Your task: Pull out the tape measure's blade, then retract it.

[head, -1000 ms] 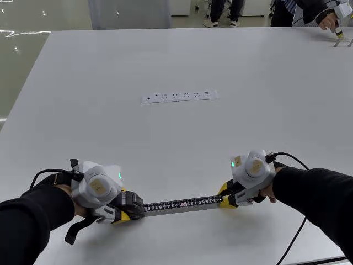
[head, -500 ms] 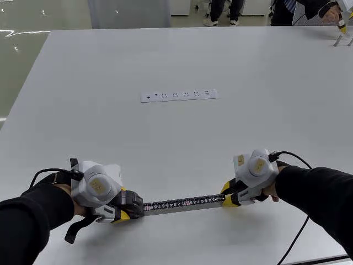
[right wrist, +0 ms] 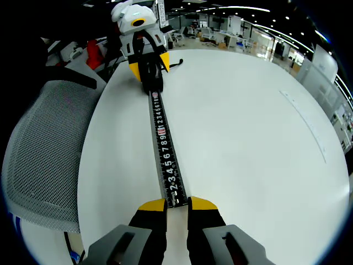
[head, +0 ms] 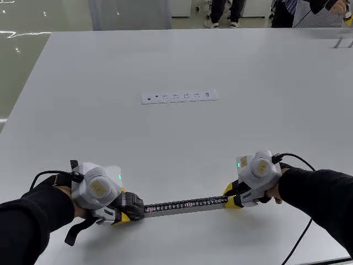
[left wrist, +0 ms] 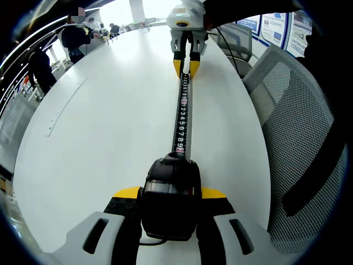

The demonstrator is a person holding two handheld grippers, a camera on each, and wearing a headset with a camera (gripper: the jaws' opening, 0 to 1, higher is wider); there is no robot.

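Note:
A black tape measure case [left wrist: 168,194] [head: 129,204] [right wrist: 149,70] sits between the yellow-tipped fingers of my left gripper [head: 122,211] [left wrist: 168,193], which is shut on it at the table's near left. Its dark blade [head: 185,205] [left wrist: 182,113] [right wrist: 165,154], printed with white numbers, runs flat over the white table [head: 176,138] to my right gripper [head: 229,199] [right wrist: 176,204]. That gripper is shut on the blade's end. The blade spans the gap between the two grippers.
A white power strip [head: 179,96] lies in the middle of the table, well beyond the grippers. A grey mesh chair [left wrist: 292,110] [right wrist: 44,154] stands at the near table edge. People stand past the far edge [head: 220,11], and another hand works at the far right corner.
My right gripper has drifted a little to the right with the blade's end, so slightly more blade is drawn out. The left gripper and the case have stayed put.

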